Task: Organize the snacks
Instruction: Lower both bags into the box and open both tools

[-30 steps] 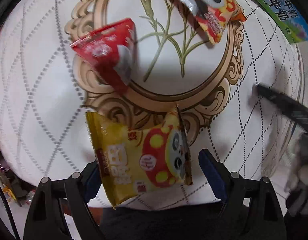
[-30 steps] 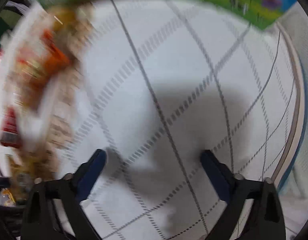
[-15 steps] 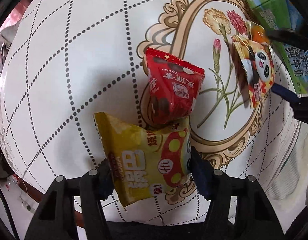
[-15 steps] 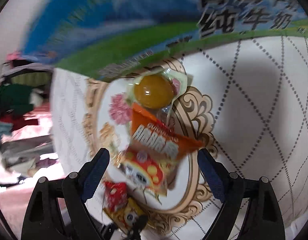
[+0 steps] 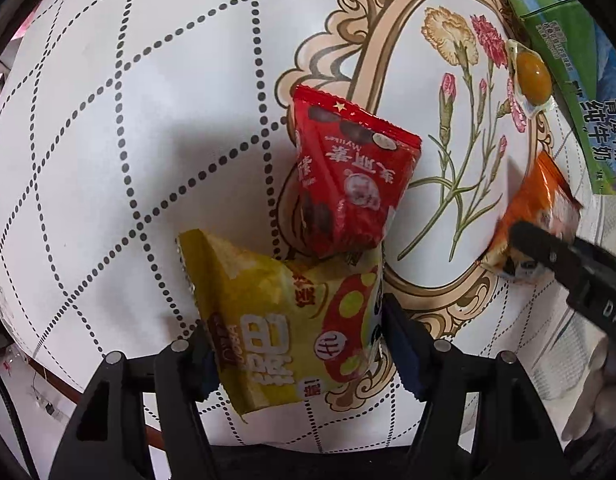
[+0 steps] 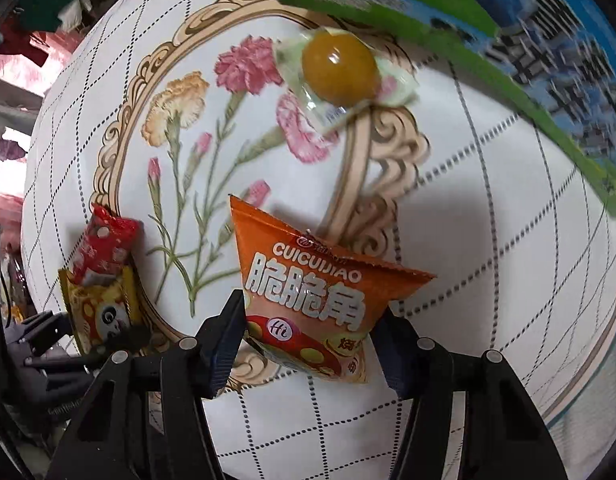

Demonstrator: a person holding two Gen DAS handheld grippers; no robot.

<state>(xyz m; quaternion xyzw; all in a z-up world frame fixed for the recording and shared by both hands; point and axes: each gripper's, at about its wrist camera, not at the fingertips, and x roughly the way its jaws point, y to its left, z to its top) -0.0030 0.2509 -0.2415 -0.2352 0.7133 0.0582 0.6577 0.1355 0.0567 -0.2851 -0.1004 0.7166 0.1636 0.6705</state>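
Gripping a yellow snack bag (image 5: 276, 320), left jaws; right jaws, an orange bag (image 6: 311, 292).

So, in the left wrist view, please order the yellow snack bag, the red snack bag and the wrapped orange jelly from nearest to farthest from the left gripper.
1. Yellow snack bag: between the left gripper fingers.
2. Red snack bag: just beyond, overlapping the yellow bag's top edge.
3. Wrapped orange jelly: far right, beside the green milk carton.
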